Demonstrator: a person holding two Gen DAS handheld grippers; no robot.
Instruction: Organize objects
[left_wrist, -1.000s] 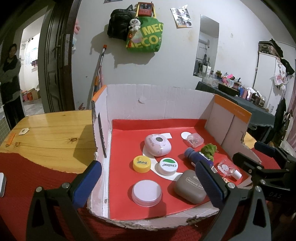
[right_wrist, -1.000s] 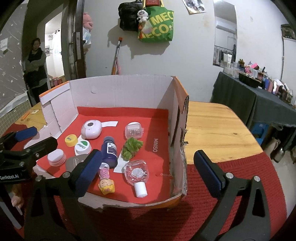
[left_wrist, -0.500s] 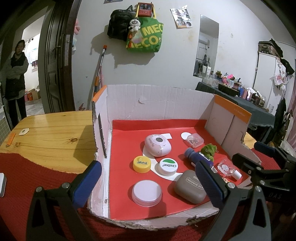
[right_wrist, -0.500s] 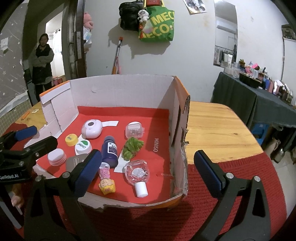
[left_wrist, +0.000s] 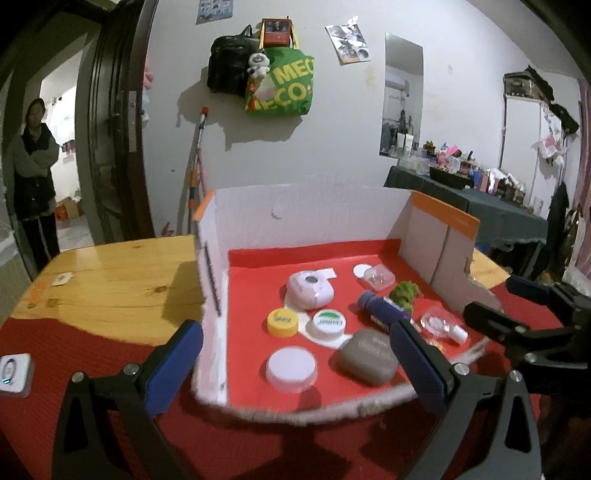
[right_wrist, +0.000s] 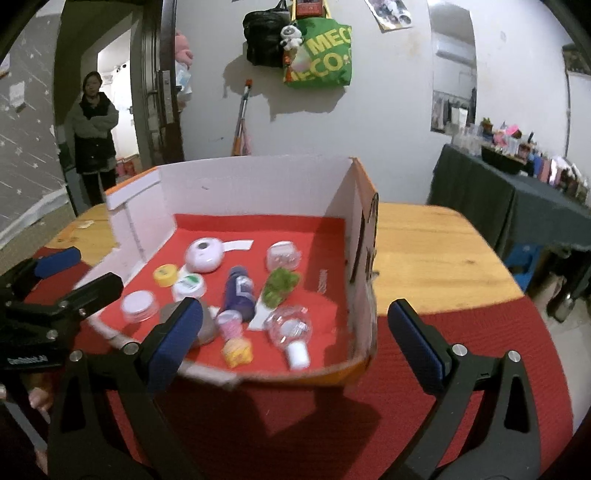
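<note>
Ahead of both spread jaws | cardboard box (left_wrist: 314, 218) | nothing held

A lived-in home: tote bag (left_wrist: 282, 86) hung on wall; wooden table (left_wrist: 110, 273); cluttered sideboard (right_wrist: 517, 192).

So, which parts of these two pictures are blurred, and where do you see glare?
Left wrist view: the near edge of the cardboard box is smeared by motion, while the left claw stays sharp; glare lies on the wooden table. Right wrist view: the yellow toy and the box's front rim are blurred; the right claw is crisp.
</note>
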